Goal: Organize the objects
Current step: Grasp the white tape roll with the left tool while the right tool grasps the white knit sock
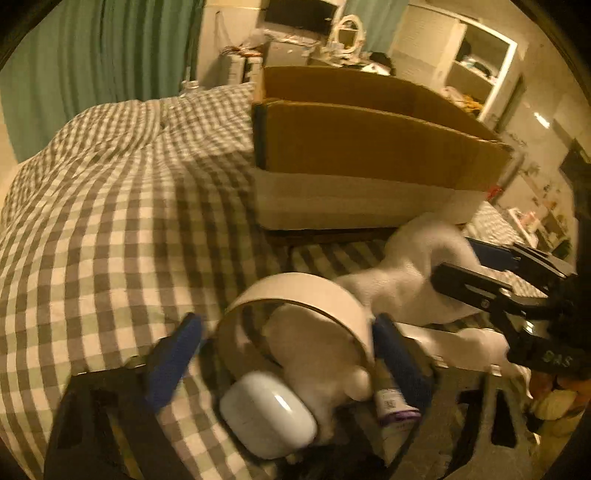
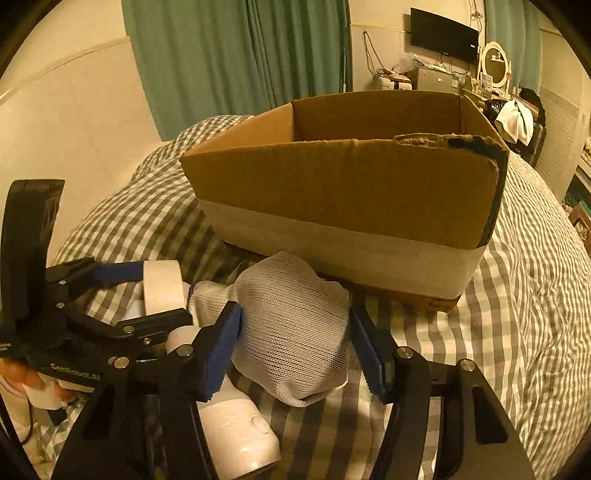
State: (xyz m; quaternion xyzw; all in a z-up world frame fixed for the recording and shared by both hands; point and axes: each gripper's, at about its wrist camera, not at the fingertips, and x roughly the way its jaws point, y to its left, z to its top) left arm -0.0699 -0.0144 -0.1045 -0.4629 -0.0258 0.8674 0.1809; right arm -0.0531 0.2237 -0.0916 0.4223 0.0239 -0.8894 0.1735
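Closest in the left wrist view, the left gripper (image 1: 284,343) has its blue pads around a roll of white tape (image 1: 295,299). The right pad touches the roll's side, and the left pad (image 1: 173,354) stands a little apart from it, so the tape sits between the fingers but is not squeezed. Under the roll lie a smooth white case (image 1: 267,413) and a small tube with a purple band (image 1: 393,404); its tiny label is too blurred to read.

In the right wrist view, the right gripper (image 2: 295,343) has a pad on each side of a white mesh sock (image 2: 295,332). Both pads touch the sock, and it is held between them. A white plastic bottle (image 2: 240,435) lies just below the left finger.

All these things rest on a bed with a grey and white checked cover (image 2: 517,295). Just behind the sock sits an open cardboard box (image 2: 347,184) with a white band along the bottom.

Far back are green curtains (image 2: 236,55), a dark screen on the wall (image 2: 443,35), a round white mirror (image 2: 495,63) and white shelves (image 1: 480,70). The other gripper's black arm shows pale letters (image 1: 557,360), too blurry to read for sure.
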